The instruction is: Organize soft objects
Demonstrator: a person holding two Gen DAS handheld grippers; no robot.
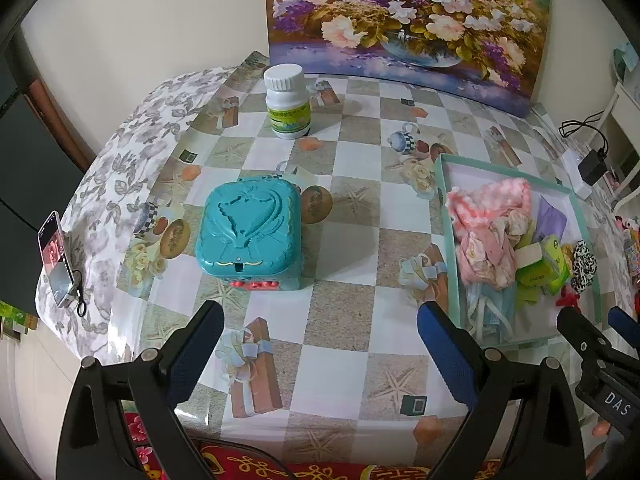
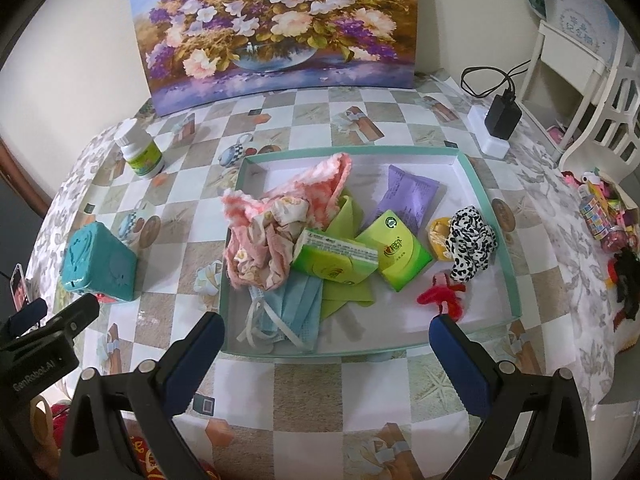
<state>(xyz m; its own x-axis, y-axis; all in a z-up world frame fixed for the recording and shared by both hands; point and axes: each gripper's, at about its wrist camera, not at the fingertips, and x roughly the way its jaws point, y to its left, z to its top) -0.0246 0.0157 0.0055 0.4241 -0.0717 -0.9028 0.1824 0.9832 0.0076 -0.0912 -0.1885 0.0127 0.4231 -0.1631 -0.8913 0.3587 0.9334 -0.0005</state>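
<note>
Only the right wrist view shows the whole teal-rimmed tray (image 2: 486, 184) and its full contents; the left wrist view catches just its left part at the right edge, but gives the clearest look at the teal box (image 1: 249, 227) left of the tray, lid up, with the white bottle (image 1: 287, 101) beyond it and a phone (image 1: 54, 254) propped at the far left counter (image 1: 344, 248) edge

The left tongs (image 1: 320, 336) are spread wide, released, holding nothing, hovering over the counter left of the tray. The right tongs (image 2: 326, 342) are equally wide apart and empty, poised at the tray's near rim, touching nothing

Counted in the tray: one pink knit cloth (image 2: 320, 184), one floral fabric bundle (image 2: 260, 248), one blue face mask (image 2: 294, 308) at the near left corner, two green tissue packs (image 2: 336, 258), one purple packet (image 2: 408, 194), one green cloth (image 2: 348, 292) under the packs, one black-and-white scrunchie (image 2: 472, 242), one yellow item (image 2: 438, 234) beside it, one red piece (image 2: 440, 294). Behind the tray leans one flower painting (image 2: 276, 28); one black charger (image 2: 502, 116) sits right of it
</note>
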